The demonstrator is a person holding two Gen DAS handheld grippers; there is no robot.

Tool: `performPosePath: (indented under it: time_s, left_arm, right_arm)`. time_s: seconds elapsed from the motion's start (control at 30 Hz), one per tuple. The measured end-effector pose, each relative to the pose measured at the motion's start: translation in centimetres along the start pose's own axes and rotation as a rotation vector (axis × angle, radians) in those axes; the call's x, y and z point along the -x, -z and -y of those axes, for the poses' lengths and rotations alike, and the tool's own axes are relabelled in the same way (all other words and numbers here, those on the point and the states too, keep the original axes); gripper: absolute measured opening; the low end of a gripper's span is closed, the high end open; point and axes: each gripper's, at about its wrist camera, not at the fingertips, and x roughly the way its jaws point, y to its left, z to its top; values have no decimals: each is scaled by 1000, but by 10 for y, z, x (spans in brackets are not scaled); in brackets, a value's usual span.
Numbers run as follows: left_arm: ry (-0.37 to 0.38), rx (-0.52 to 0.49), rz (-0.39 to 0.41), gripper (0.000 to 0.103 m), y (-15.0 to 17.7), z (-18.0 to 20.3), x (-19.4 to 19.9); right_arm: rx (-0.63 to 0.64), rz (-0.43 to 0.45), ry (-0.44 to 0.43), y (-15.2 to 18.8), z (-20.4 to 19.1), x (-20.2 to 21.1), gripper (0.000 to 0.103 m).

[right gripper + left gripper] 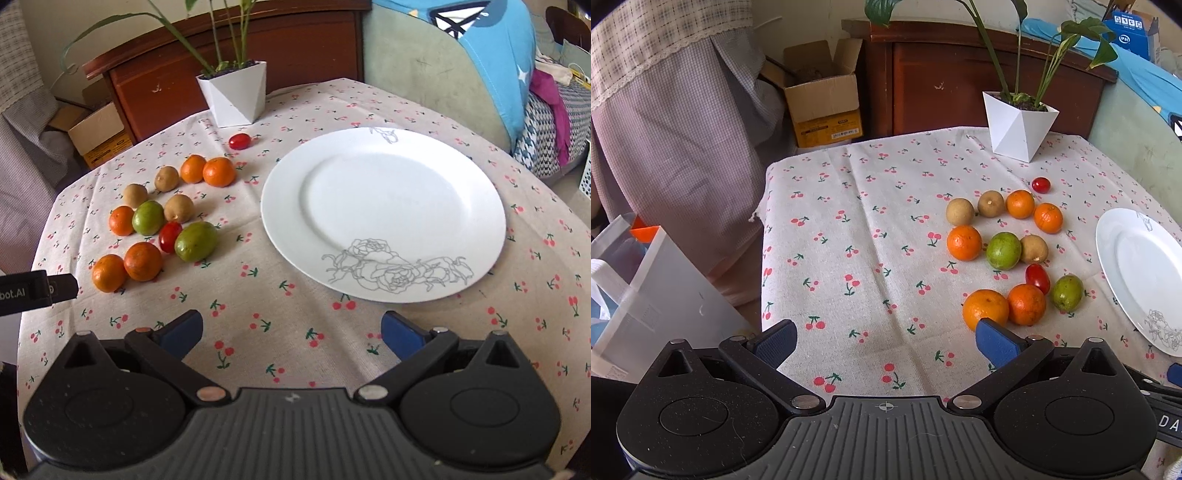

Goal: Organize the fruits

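Several fruits lie loose on the cherry-print tablecloth (pixel 868 258): small oranges such as the nearest one (pixel 984 308) (pixel 108 273), green fruits (pixel 1003 250) (pixel 195 241), brown longans (pixel 959 211) (pixel 178 208) and red cherry tomatoes (pixel 1038 277) (pixel 240 141). An empty white plate with a grey flower drawing (pixel 384 206) (pixel 1137 273) lies right of the fruits. My left gripper (pixel 884 341) is open and empty, its right finger just in front of the nearest orange. My right gripper (pixel 291 334) is open and empty, in front of the plate's near rim.
A white faceted pot with a green plant (pixel 1019 127) (pixel 236 94) stands at the table's far side. A cardboard box (pixel 823 96) and a wooden cabinet (pixel 960 74) are behind the table. A clear plastic bin (pixel 646 288) sits off the table's left edge.
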Motion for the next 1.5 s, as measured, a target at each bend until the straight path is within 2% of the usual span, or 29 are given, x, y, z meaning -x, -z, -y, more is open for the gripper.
performPosePath:
  time_s: [0.27, 0.5, 0.63, 1.03, 1.27, 1.4, 1.5]
  left_arm:
    - [41, 7, -7, 103, 0, 6, 2]
    - [57, 11, -9, 103, -1, 11, 3]
    - [52, 19, -11, 103, -1, 12, 1]
    - [55, 11, -10, 103, -1, 20, 0]
    - [63, 15, -11, 103, -2, 25, 1]
    - [69, 13, -6, 103, -2, 30, 3]
    - [73, 9, -6, 103, -2, 34, 2]
  right_arm:
    - [-90, 43, 92, -18, 48, 11, 102]
    - [-89, 67, 162, -48, 84, 7, 102]
    - [-126, 36, 177, -54, 97, -5, 102]
    - [-125, 18, 146, -53, 83, -26, 102]
    - [-147, 56, 190, -52, 87, -25, 102]
    - [-148, 21, 189, -51, 88, -34, 102]
    - [-110, 33, 194, -51, 82, -38, 102]
